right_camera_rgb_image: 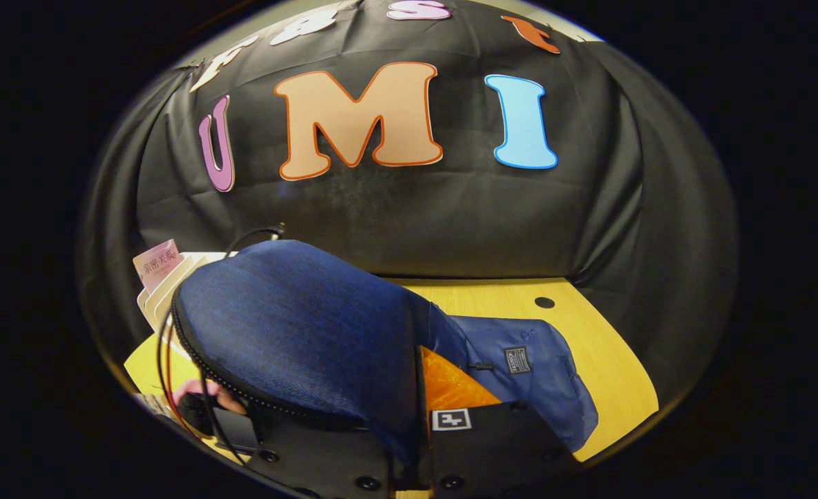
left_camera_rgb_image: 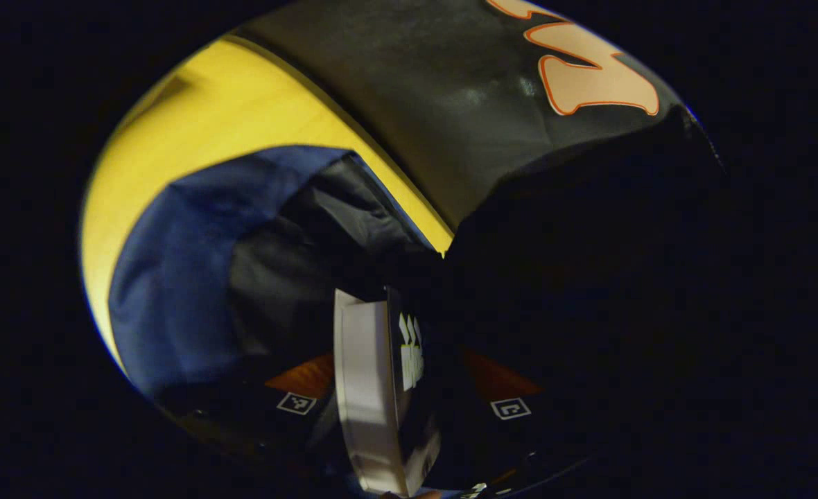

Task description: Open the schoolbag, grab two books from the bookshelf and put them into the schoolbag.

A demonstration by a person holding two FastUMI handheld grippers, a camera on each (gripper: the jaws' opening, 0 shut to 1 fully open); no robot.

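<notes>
left gripper (left_camera_rgb_image: pixel 398 388) pinching a book (left_camera_rgb_image: pixel 367 395) over the open schoolbag (left_camera_rgb_image: pixel 173 291), right gripper (right_camera_rgb_image: pixel 409 443) clamped on the bag's flap (right_camera_rgb_image: pixel 298 333), yellow desk (right_camera_rgb_image: pixel 589 326)

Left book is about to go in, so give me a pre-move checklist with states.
1. Book gripped: ok. The book sits between the left tongs.
2. Bag open: ok. The schoolbag shows its dark inside just ahead of the book.
3. Flap held up: ok. The flap is raised, with its edge pinched in the right tongs.
4. Path to the right of the book: cannot tell, too dark.
5. A book already inside the bag: cannot tell.
6. Second book available: ok. The bookshelf holds a pink book.
</notes>
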